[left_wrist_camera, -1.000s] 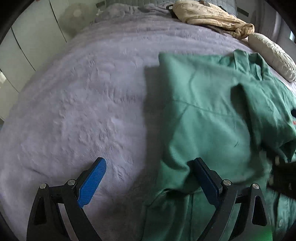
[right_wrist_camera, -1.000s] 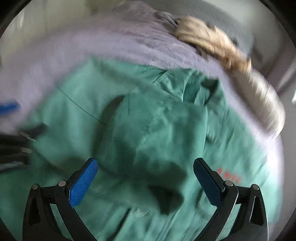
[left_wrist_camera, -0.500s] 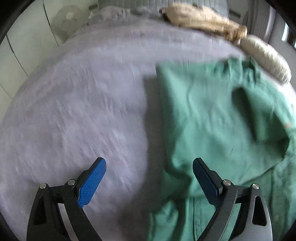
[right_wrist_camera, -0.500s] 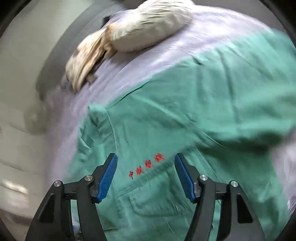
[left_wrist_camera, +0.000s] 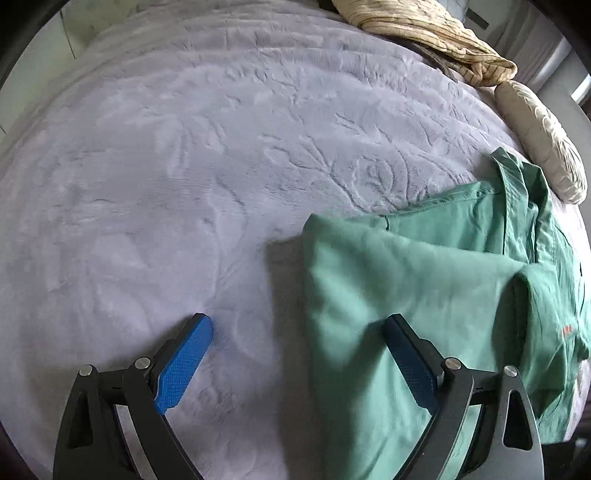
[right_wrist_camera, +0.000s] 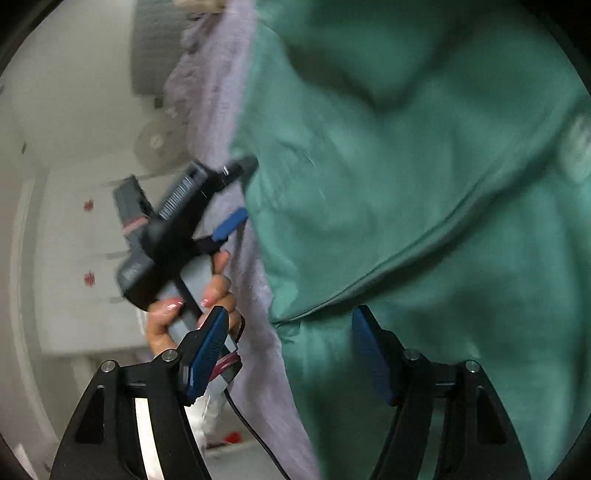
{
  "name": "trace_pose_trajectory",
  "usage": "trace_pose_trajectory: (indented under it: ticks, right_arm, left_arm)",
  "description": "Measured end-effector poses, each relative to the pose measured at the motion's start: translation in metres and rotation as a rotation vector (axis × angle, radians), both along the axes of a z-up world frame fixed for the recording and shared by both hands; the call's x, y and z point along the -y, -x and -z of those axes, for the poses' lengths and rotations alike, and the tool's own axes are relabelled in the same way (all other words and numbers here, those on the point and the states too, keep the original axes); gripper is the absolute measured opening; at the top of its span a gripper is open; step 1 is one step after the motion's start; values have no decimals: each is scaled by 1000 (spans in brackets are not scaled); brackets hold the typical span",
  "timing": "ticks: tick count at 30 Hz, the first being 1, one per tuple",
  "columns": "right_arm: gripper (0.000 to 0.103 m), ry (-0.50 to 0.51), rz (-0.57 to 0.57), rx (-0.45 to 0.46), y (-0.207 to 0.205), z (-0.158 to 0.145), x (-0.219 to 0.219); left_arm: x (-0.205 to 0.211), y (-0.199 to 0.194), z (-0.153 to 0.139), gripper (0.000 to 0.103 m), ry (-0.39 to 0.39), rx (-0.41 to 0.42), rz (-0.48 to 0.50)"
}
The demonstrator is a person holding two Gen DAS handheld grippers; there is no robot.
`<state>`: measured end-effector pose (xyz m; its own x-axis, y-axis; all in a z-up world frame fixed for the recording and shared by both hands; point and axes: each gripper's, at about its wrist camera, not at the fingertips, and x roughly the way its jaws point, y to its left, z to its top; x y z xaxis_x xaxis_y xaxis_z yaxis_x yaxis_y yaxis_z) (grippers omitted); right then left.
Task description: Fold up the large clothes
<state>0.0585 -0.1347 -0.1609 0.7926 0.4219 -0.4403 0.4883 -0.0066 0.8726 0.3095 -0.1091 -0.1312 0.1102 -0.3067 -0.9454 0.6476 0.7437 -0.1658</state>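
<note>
A green work shirt (left_wrist_camera: 436,295) lies partly folded on the lilac bedspread (left_wrist_camera: 184,177), with red lettering near its right edge. My left gripper (left_wrist_camera: 299,354) is open and empty, straddling the shirt's left folded edge; its right finger is over the cloth. In the right wrist view the shirt (right_wrist_camera: 424,184) fills the right side. My right gripper (right_wrist_camera: 288,350) is open and empty over the shirt's edge at the bed's side. The left gripper (right_wrist_camera: 236,192), held by a hand, also shows there, just off the shirt's edge.
A beige knitted garment (left_wrist_camera: 424,29) and a cream pillow (left_wrist_camera: 543,136) lie at the bed's far right. White cabinets and a fan (right_wrist_camera: 159,144) stand beyond the bed's edge. A black cable (right_wrist_camera: 251,435) hangs below the hand.
The left gripper has drawn back and left, so the shirt sits further right. The right gripper has swung to the bed's side edge, rolled sideways, and its jaws have opened wider.
</note>
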Motion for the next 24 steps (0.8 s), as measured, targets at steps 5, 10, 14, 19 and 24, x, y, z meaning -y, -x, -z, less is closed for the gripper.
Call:
trace_pose_trajectory:
  ticks: [5, 10, 14, 19, 24]
  right_arm:
    - [4, -34, 66, 41, -34, 4, -7]
    - [3, -9, -61, 123, -79, -11, -24]
    - [4, 63, -206, -23, -110, 18, -59]
    - [52, 136, -345, -37, -97, -24, -59]
    - [78, 749, -322, -112, -74, -119, -36]
  left_arm:
    - [-2, -10, -12, 3, 108, -67, 22]
    - [-25, -24, -10, 3, 139, -64, 43]
    - [-41, -31, 6, 2, 101, -45, -15]
    - [-47, -26, -13, 2, 103, 26, -31]
    - [-48, -10, -46, 2, 164, 109, -5]
